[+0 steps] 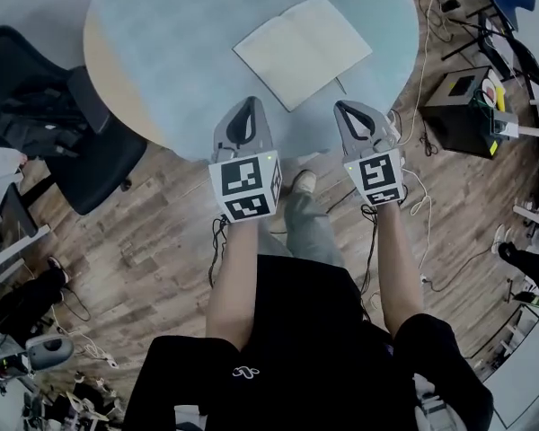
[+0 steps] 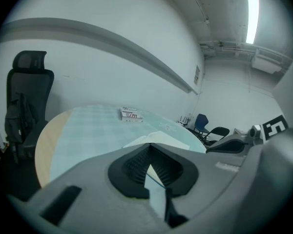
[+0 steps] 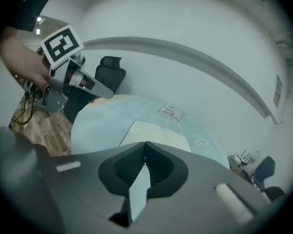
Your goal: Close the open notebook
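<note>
An open notebook (image 1: 303, 50) with blank cream pages lies flat on the round table (image 1: 162, 52), which has a pale blue cloth. Both grippers hover over the table's near edge, short of the notebook and apart from it. My left gripper (image 1: 251, 102) is below the notebook's left page, its tips together with nothing between them. My right gripper (image 1: 341, 106) is below the right page, also shut and empty. In the left gripper view the notebook (image 2: 158, 139) shows just past the closed jaws (image 2: 149, 145). The right gripper view has the notebook (image 3: 156, 133) beyond its closed tips (image 3: 145, 143).
A small printed box (image 2: 131, 114) lies on the table's far side. A black office chair (image 1: 63, 124) stands at the table's left. On the wooden floor to the right are a black box (image 1: 463, 106) and loose cables (image 1: 422, 196).
</note>
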The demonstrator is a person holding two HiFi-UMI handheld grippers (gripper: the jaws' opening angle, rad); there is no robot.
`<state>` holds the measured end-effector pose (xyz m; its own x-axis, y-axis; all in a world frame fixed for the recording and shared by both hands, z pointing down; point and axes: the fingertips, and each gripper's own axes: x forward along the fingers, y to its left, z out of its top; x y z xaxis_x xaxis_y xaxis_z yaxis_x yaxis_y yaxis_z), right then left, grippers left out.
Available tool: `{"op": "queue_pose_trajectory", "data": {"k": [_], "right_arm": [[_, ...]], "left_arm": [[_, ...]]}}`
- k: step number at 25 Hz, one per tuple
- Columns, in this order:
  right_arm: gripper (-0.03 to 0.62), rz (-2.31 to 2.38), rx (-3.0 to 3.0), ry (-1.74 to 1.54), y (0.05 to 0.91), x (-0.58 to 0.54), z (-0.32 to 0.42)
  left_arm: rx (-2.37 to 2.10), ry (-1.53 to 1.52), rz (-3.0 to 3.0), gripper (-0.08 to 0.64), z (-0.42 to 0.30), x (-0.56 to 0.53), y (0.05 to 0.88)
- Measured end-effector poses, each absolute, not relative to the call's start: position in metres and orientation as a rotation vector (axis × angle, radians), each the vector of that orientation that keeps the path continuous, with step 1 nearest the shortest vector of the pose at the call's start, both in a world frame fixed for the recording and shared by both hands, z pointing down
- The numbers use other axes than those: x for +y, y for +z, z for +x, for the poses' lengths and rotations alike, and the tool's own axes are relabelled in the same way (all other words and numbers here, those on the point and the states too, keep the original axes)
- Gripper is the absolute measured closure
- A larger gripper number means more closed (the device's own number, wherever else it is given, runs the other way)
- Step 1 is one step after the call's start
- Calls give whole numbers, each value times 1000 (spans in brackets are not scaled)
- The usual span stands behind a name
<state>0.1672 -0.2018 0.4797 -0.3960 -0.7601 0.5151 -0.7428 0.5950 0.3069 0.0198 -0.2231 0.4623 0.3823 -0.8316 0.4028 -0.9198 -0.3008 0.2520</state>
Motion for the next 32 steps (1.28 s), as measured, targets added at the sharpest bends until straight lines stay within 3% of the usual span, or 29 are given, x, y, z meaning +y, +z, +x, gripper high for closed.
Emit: {"op": "queue_pose_trajectory", "data": {"k": [6, 8, 22, 32], "right_arm": [[577, 883, -2074, -224, 527, -219, 171], [517, 824, -2040, -276, 540, -227, 173], [437, 411, -1780, -651, 595, -248, 172], [433, 303, -1710, -754, 607, -255, 165]], "left_arm": [[-1570, 292, 2106, 572, 23, -213, 488], [-1595, 293, 2081, 572, 20, -213, 497], [-1707, 289, 1944, 572, 5, -190, 518], [-1725, 314, 1919, 572, -4, -188, 527]]}}
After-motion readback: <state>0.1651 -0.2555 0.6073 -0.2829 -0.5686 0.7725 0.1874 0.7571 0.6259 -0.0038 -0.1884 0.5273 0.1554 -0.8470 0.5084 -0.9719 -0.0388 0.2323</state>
